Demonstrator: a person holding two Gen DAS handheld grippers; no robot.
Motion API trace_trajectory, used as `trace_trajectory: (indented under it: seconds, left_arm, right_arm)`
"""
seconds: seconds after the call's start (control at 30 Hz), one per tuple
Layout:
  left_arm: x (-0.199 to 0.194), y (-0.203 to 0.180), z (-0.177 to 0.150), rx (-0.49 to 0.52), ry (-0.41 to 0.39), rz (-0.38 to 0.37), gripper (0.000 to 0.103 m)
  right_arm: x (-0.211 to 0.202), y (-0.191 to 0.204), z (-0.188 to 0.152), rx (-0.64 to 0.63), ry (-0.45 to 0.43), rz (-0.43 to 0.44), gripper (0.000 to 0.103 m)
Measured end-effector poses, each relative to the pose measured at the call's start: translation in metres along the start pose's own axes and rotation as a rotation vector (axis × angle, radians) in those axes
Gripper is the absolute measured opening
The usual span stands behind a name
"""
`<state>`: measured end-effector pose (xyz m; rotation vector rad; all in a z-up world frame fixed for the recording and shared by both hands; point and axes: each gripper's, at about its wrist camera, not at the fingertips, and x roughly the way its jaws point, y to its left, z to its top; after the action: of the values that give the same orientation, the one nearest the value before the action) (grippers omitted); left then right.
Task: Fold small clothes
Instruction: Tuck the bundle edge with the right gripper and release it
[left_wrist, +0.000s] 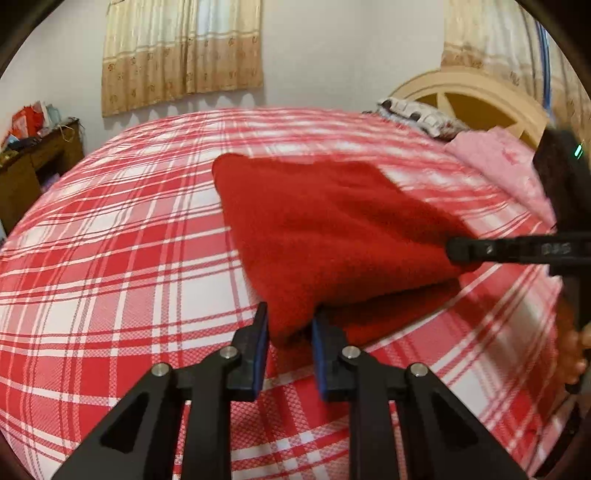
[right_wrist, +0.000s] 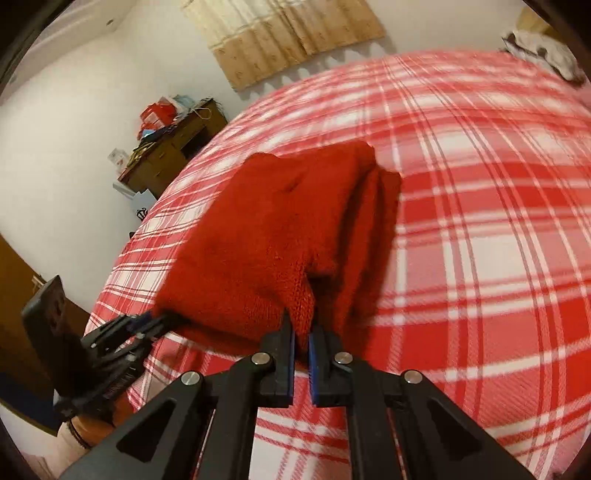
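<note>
On plaid bed (left_wrist: 110, 258), red knit garment (left_wrist: 314, 229), both jaws clamped on its near edge.

Free room: plaid bedspread (left_wrist: 110, 258) bare from 9 to 12 o'clock.
Obstacles: pink bedding (left_wrist: 506, 166), headboard (left_wrist: 476, 96) at 2 o'clock.

My left gripper (left_wrist: 290, 334) is matte black, with triangular cut-outs in its linkage arms, round silver pivot pins and blue pads lining its fingers. My right gripper (right_wrist: 301, 334) has the same black frame, silver pins and blue pads. A dark beaded bracelet (right_wrist: 75, 432) circles one wrist.
</note>
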<state>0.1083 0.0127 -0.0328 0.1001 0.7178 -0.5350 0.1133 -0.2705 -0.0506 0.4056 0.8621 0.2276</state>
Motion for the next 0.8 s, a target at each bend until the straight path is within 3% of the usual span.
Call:
trace_trajectory:
  seconds: [0.1, 0.23, 0.33, 0.4, 0.43, 0.47, 0.5, 0.53, 0.57, 0.6, 0.67, 0.73, 0.8]
  left_arm:
    - [0.0, 0.002, -0.006, 0.009, 0.021, -0.001, 0.019]
    - [0.012, 0.01, -0.023, -0.006, 0.081, 0.015, 0.014]
    - [0.009, 0.017, -0.023, -0.036, 0.093, -0.017, 0.014]
    - [-0.002, 0.02, -0.019, -0.029, 0.087, -0.036, 0.02]
    - [-0.009, 0.023, -0.016, -0.031, 0.079, -0.048, 0.023]
    - [-0.016, 0.027, -0.011, -0.042, 0.071, -0.063, 0.034]
    - [-0.023, 0.032, -0.006, -0.055, 0.055, -0.083, 0.042]
    - [-0.03, 0.037, 0.001, -0.07, 0.026, -0.099, 0.058]
    - [-0.034, 0.039, 0.007, -0.081, -0.004, -0.103, 0.068]
    - [-0.037, 0.041, 0.014, -0.087, -0.032, -0.103, 0.07]
    - [-0.034, 0.04, 0.033, -0.083, -0.072, -0.083, 0.071]
    - [-0.018, 0.03, 0.052, -0.056, -0.092, -0.031, 0.071]
    - [0.0, 0.024, 0.062, -0.059, -0.097, -0.025, 0.071]
  right_arm:
    - [0.019, -0.007, -0.02, 0.037, 0.081, 0.023, 0.005]
    - [0.019, -0.006, -0.029, 0.039, 0.054, 0.031, 0.005]
    - [0.014, -0.006, -0.028, 0.019, 0.062, 0.042, 0.007]
    - [0.003, -0.008, -0.023, -0.011, 0.077, 0.041, 0.008]
    - [-0.006, -0.009, -0.019, -0.018, 0.07, 0.039, 0.013]
    - [-0.015, -0.011, -0.013, -0.017, 0.049, 0.036, 0.018]
    - [-0.024, -0.013, -0.006, -0.012, 0.021, 0.033, 0.033]
    - [-0.035, -0.018, 0.005, 0.001, -0.027, 0.037, 0.055]
    - [-0.042, -0.022, 0.014, 0.013, -0.067, 0.042, 0.065]
    - [-0.047, -0.024, 0.025, 0.028, -0.113, 0.044, 0.073]
    - [-0.048, -0.028, 0.049, 0.054, -0.177, 0.033, 0.073]
    - [-0.03, -0.026, 0.075, 0.068, -0.164, 0.007, 0.073]
    - [0.001, -0.021, 0.096, 0.043, -0.118, -0.03, 0.073]
